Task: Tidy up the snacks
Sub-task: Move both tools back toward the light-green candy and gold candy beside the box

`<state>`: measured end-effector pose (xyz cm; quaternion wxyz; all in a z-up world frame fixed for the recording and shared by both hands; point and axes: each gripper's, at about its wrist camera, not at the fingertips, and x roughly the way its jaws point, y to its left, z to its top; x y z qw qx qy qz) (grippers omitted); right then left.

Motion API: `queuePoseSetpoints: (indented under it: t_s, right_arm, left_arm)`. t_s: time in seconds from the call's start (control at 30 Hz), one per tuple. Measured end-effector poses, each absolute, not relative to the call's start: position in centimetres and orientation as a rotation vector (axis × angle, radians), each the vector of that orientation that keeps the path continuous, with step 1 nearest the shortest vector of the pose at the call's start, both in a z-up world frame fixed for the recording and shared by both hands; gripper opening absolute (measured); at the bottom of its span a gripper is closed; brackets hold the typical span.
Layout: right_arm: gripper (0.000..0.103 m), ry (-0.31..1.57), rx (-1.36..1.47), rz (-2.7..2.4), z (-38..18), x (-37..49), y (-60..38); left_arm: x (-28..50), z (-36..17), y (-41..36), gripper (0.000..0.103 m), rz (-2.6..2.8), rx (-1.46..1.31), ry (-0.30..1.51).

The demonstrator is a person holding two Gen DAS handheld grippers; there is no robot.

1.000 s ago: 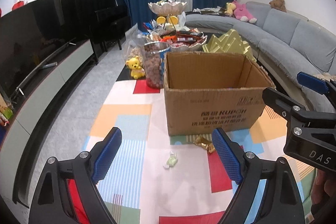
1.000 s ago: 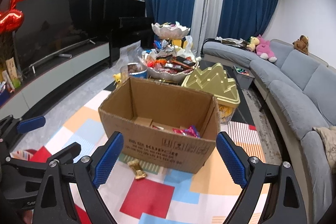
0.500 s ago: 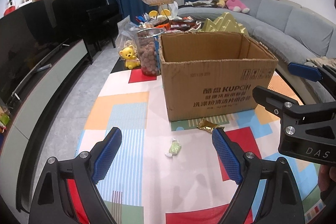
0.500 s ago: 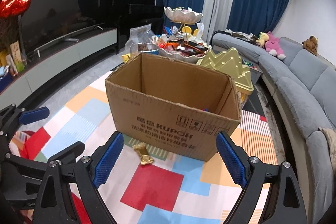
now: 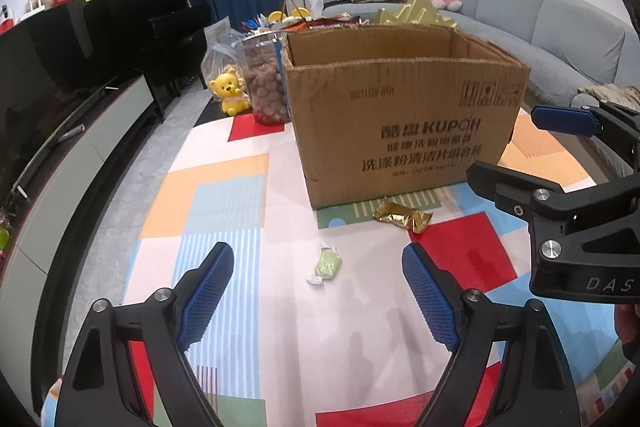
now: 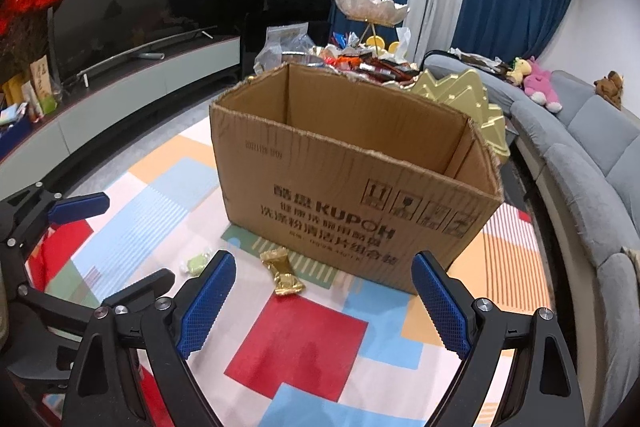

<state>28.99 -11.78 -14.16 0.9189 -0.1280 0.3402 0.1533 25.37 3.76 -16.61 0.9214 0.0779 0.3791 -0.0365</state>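
left tongs [image 5: 318, 291]: jaws wide apart, nothing between them, held low over the patterned surface [image 5: 224, 195]. right tongs [image 6: 322, 301]: likewise spread wide and empty.

between and just ahead of the left tongs lies a pale green wrapped candy [image 5: 328, 264], flat on the surface. slightly further on, a gold-wrapped snack [image 5: 402, 217] lies just in front of the cardboard box [image 5: 400, 131], near its base but apparently not touching it. in the right wrist view the same gold-wrapped snack [image 6: 282, 273] sits ahead of the right tongs, toward their left side.

the cardboard box stands upright and open-topped. its contents are not visible from either view, so the amount already packed cannot be determined.

behind the box: a clear jar of brown round snacks [image 5: 264, 87], a yellow bear figure [image 5: 230, 95], and a tiered dish piled with wrapped snacks [image 6: 360, 61].

status, as a judgement: at least two loose items remain outside the box; neither is gripped. the task is unfinished.
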Motion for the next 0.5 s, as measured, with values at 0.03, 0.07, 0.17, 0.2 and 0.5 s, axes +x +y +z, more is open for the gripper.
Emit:
queuePoseSetpoints:
  t_s: [0.03, 0.07, 0.17, 0.2, 0.5]
  right_arm:
    - [0.090, 0.703, -0.261, 0.318, -14.5, 29.1, -11.8]
    - [0.090, 0.705, -0.261, 0.320, -14.6, 29.3, -11.7]
    - [0.090, 0.714, -0.262, 0.333, -15.4, 29.7, -11.5]
    - [0.090, 0.713, -0.264, 0.338, -15.7, 29.8, -11.4]
    - [0.081, 0.728, -0.302, 0.397, -17.8, 30.9, -10.2]
  left_arm:
    - [25.5, -16.9, 3.8, 0.086, -0.074, 0.162, 0.781]
    - [25.5, -17.1, 3.8, 0.086, -0.074, 0.164, 0.783]
    - [25.9, -17.9, 3.9, 0.086, -0.071, 0.171, 0.789]
    - [26.1, -18.2, 4.0, 0.084, -0.070, 0.171, 0.792]
    - [27.8, -20.2, 4.9, 0.072, -0.072, 0.169, 0.833]
